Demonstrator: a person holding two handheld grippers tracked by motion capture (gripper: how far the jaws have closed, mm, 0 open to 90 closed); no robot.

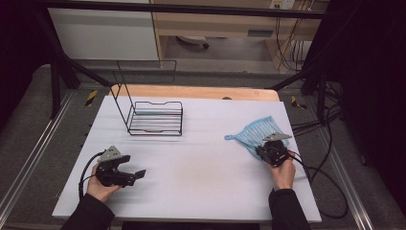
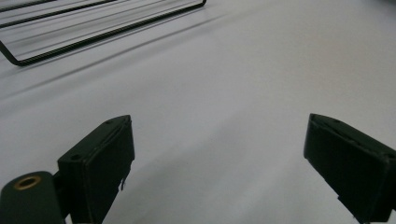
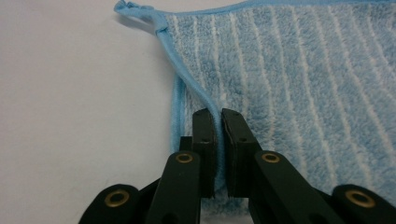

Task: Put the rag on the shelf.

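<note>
The blue striped cloth is pinched at its hem by the right gripper, centre frame. The left gripper is held wide apart; the wire rack is seen upper left.

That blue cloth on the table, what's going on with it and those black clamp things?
A person sits at a white table holding a two-jaw gripper in each hand. The right gripper has its jaws pinched shut on the folded edge of a blue striped cloth, which lies at the table's right side. The left gripper hangs open over bare tabletop, holding nothing. A black wire rack stands toward the far left, apart from both grippers.
</note>
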